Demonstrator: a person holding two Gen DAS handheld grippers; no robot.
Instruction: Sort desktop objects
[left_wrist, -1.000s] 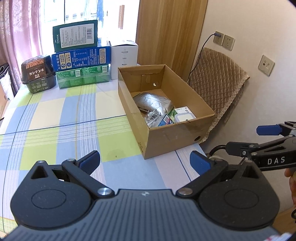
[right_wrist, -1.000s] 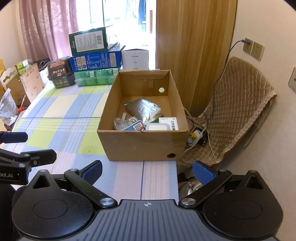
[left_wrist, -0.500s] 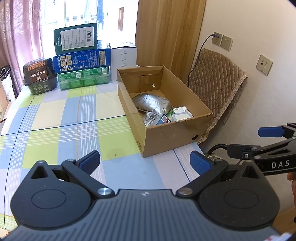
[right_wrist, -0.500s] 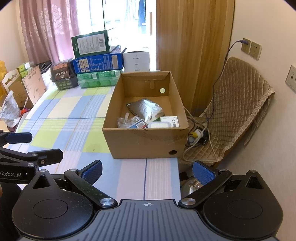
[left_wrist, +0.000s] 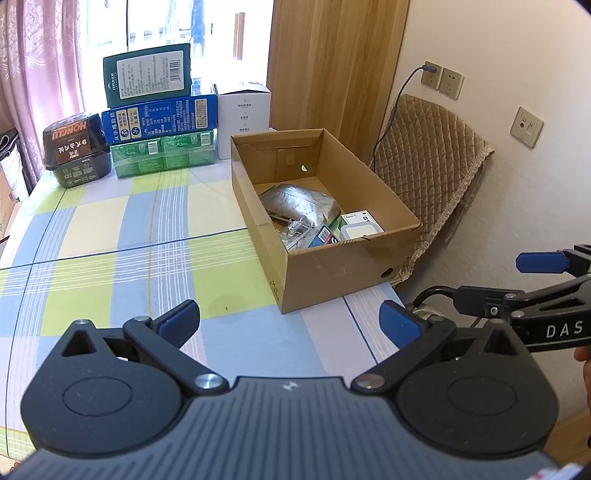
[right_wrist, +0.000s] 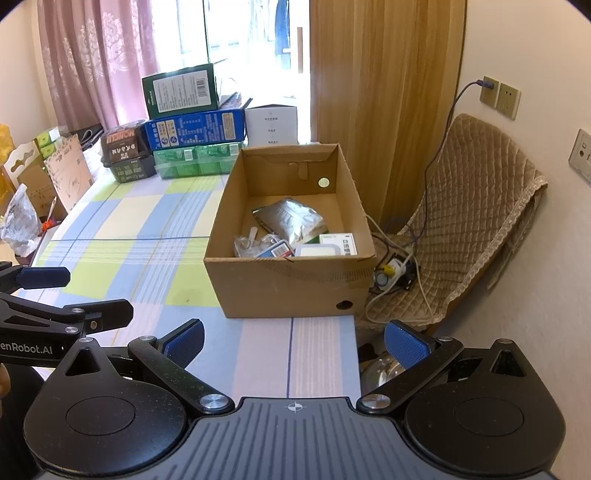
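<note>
Already filled: cardboard box at the table's right edge

Inside the open cardboard box (right_wrist: 291, 291) lie a silver pouch (right_wrist: 291, 218) and small packets. Left gripper (left_wrist: 290, 323) and right gripper (right_wrist: 293, 341) hover near it, jaws spread wide, holding nothing.

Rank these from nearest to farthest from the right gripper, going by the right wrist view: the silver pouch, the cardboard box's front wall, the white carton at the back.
From the right gripper:
1. cardboard box's front wall, straight ahead.
2. silver pouch, inside the box, mid-floor.
3. white carton, behind the box at the table's far end.
</note>
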